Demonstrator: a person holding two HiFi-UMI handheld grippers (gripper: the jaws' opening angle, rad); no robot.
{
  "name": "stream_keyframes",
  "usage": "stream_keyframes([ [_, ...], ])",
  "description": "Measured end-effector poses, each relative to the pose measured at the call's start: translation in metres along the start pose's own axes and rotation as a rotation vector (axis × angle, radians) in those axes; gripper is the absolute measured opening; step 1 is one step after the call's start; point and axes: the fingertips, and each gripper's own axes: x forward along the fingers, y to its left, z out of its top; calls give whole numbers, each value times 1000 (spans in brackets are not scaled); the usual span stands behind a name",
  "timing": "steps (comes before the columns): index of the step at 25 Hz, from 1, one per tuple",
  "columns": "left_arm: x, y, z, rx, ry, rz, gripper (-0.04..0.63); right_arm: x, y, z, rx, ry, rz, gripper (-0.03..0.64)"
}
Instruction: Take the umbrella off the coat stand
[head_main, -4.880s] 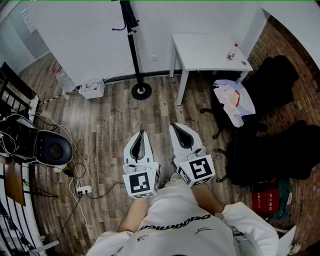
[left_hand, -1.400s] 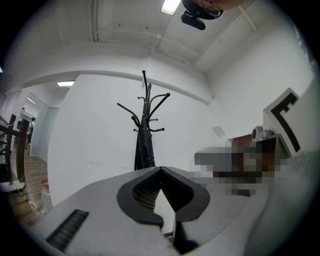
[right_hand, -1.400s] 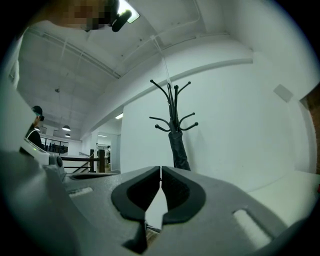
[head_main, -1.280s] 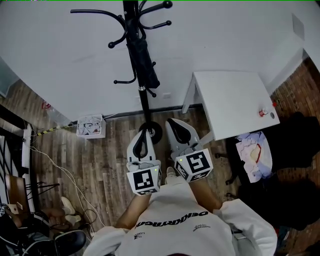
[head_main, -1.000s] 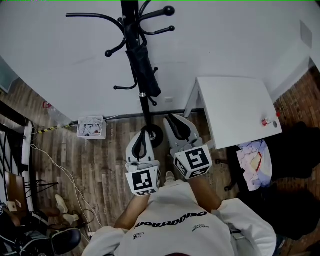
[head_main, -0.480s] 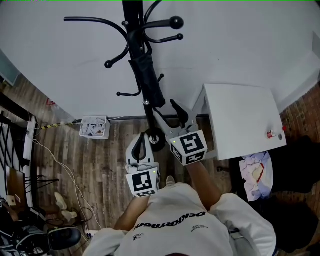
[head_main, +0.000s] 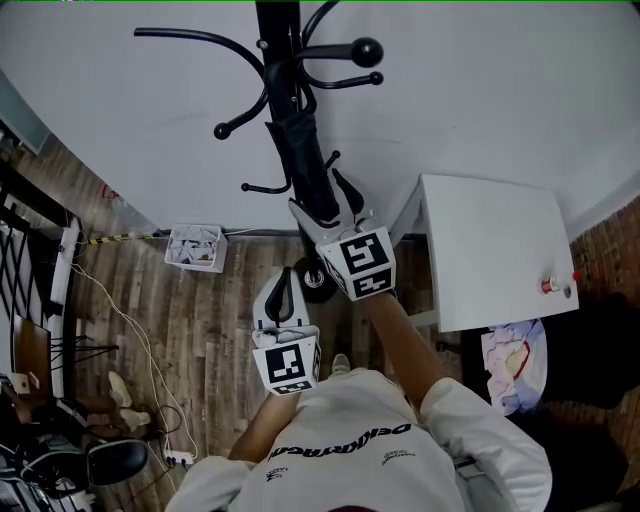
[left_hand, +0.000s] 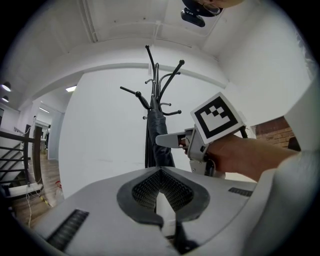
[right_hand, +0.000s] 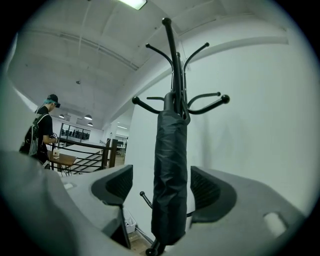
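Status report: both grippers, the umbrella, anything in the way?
Right gripper open, jaws just been opening, either side of the umbrella, not pressing. Left gripper shut, empty. Umbrella hangs on the coat stand. Stand's lower hook close by its tip.

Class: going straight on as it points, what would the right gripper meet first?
Probably the folded umbrella on the coat stand: it stands between the right gripper's jaws, which have just been opening. Depth is unclear.

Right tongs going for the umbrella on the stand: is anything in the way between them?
Nothing visible is. The right tongs have just been opening, and their jaws now stand apart on either side of the rolled black fabric umbrella, which hangs from the black metal coat stand. A gap shows on each side, and the pads are not touching it.
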Motion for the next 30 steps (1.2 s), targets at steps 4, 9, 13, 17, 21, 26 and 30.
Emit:
stream_keyframes([
  [4, 6, -2, -4, -5, 13, 1, -3, 19, -9, -7, 11, 20, 6, 351],
  [9, 11, -5, -7, 0, 23, -2, -3, 36, -16, -15, 24, 35, 11, 351],
  [13, 14, -2, -10, 0, 31, 11, -3, 46, -22, -18, 29, 35, 9, 351],
  [17, 15, -1, -8, 1, 29, 19, -3, 53, -24, -25, 27, 53, 20, 351],
  [21, 15, 2, -8, 4, 30, 23, -3, 59, -23, -31, 8, 70, 28, 331],
  [26, 14, 5, -6, 3, 23, 28, -3, 57, -20, -29, -10, 63, 24, 265],
  [30, 10, 8, -5, 3, 22, 33, -3, 54, -19, -27, 1, 61, 15, 262],
])
